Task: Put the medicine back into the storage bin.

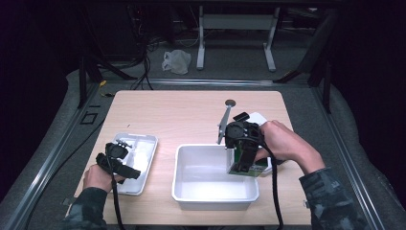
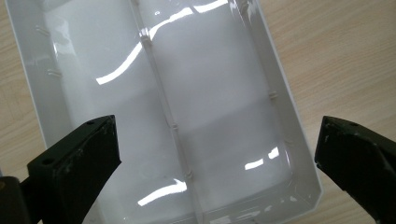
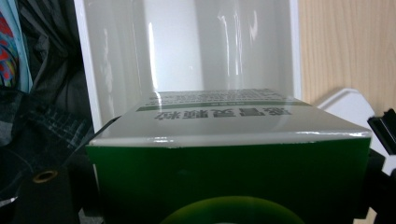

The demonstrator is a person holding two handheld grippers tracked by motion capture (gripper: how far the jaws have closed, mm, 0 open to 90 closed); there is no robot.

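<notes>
Between right jaws, glossy green-white carton (image 3: 224, 154)

Light wooden table (image 1: 167, 110), rectangular, with a small round dark insert (image 1: 230, 102) set in its top near the far edge. Grey carpeted floor (image 1: 239, 64) surrounds the table. Crumpled white plastic bag (image 1: 176, 61) lies on the floor beyond the far edge. White metal stand (image 1: 237, 21) behind the bag, with two legs running toward the table. Black cables (image 1: 143, 72) trail over the floor left of the bag. Metal rail (image 1: 48, 158) runs along the floor left of the table.
</notes>
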